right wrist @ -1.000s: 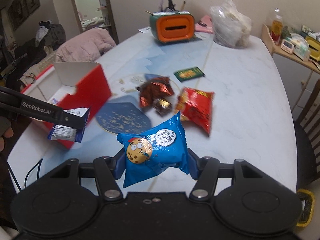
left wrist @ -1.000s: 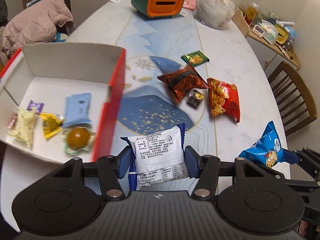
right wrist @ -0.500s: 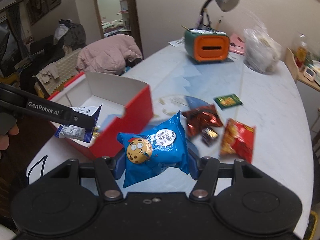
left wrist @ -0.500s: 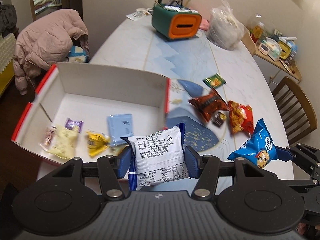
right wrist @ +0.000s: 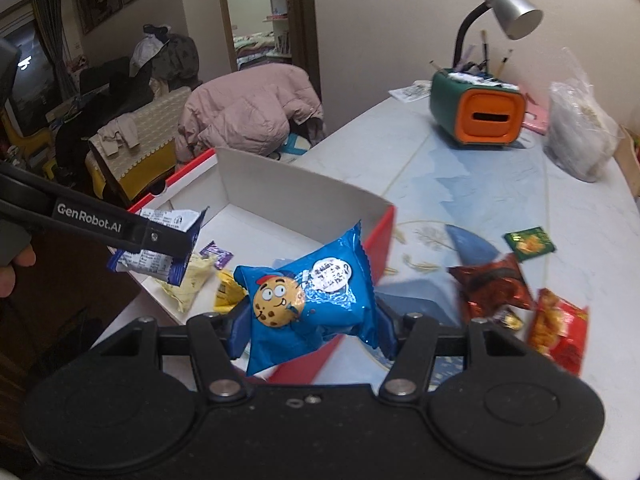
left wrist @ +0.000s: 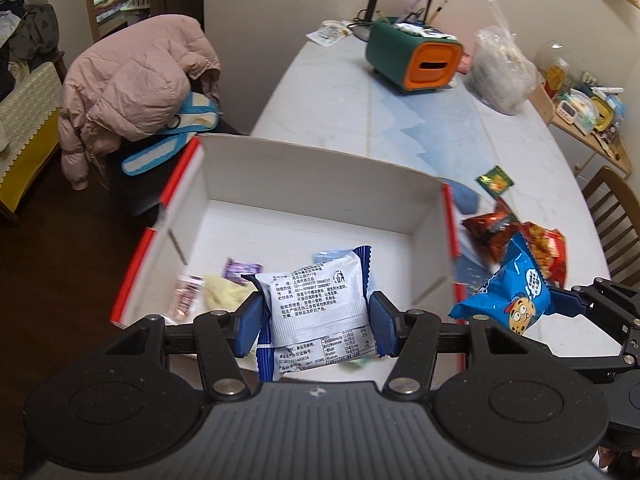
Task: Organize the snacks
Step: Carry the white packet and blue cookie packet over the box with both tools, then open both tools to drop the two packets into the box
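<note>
My left gripper is shut on a white and blue snack packet and holds it above the open red-and-white box. My right gripper is shut on a blue cookie packet over the box's right wall. The cookie packet also shows in the left wrist view. The left gripper with its packet shows in the right wrist view over the box's left side. Several small snacks lie inside the box.
Loose on the table right of the box are a brown-red bag, a red bag and a small green packet. A green-orange holder, lamp and plastic bag stand at the far end. A chair with a pink jacket stands left.
Both grippers have moved left with their packets, from over the table to over the box. Both stay shut.
</note>
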`<state>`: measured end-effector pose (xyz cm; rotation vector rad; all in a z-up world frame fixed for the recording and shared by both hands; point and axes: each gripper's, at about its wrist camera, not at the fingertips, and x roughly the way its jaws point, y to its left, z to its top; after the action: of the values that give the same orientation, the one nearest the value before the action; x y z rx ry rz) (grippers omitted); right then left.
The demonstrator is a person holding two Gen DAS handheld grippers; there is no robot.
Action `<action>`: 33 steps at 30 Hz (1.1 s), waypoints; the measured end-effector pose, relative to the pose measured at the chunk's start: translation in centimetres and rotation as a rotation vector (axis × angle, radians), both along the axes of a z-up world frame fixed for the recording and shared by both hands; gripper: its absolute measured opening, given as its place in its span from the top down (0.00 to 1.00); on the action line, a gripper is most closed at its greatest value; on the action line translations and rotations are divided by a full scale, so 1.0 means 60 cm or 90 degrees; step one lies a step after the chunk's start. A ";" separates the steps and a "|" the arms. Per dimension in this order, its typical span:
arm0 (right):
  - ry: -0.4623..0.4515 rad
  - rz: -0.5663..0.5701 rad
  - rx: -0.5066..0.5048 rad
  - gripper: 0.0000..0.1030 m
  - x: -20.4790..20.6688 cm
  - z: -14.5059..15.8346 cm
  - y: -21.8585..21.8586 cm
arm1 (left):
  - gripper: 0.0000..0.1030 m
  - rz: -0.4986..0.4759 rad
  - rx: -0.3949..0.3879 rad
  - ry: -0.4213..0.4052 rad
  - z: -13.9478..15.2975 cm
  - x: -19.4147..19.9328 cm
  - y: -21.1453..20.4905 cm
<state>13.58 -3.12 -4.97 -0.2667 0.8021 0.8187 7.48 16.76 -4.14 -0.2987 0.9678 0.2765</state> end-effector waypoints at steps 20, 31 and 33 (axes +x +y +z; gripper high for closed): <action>0.013 0.008 -0.088 0.43 0.062 -0.077 0.177 | 0.45 -0.010 0.055 0.058 -0.045 0.092 0.129; 0.042 0.027 -0.132 0.43 0.081 -0.123 0.225 | 0.45 -0.048 0.073 0.121 -0.096 0.148 0.133; 0.047 0.029 -0.139 0.43 0.083 -0.128 0.230 | 0.45 -0.056 0.074 0.133 -0.105 0.157 0.130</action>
<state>18.56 10.66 -12.67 -0.4514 0.9589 0.7870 16.90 24.57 -10.41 -0.1213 1.1623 0.2860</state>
